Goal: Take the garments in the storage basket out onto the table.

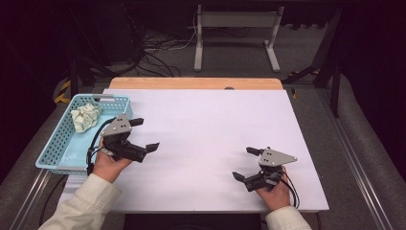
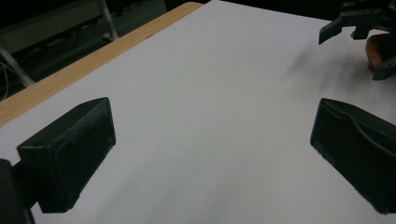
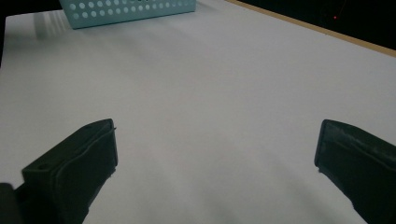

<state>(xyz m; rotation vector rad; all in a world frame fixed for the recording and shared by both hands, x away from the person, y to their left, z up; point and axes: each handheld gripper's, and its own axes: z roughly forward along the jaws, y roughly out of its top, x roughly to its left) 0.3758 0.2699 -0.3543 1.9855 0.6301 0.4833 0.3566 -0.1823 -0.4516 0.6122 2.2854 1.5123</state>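
A light blue perforated basket (image 1: pixel 56 146) stands at the table's left edge with a crumpled pale paper ball (image 1: pixel 85 117) in its far end. My left gripper (image 1: pixel 144 133) hovers just right of the basket, jaws wide apart with nothing between them, pointing toward the table's middle. My right gripper (image 1: pixel 245 163) is near the front right, also open and empty, aimed leftward. In the left gripper view my own gripper (image 2: pixel 212 154) frames bare white table, and the right gripper (image 2: pixel 359 35) shows at the top right. In the right gripper view its jaws (image 3: pixel 217 172) face the basket (image 3: pixel 126 11) far off.
A white sheet (image 1: pixel 210 139) covers the table, with a wooden strip (image 1: pixel 196 83) along the far edge. Beyond it stand a metal frame (image 1: pixel 237 28) and loose cables (image 1: pixel 153 52) on the floor. Metal rails run along both sides of the table.
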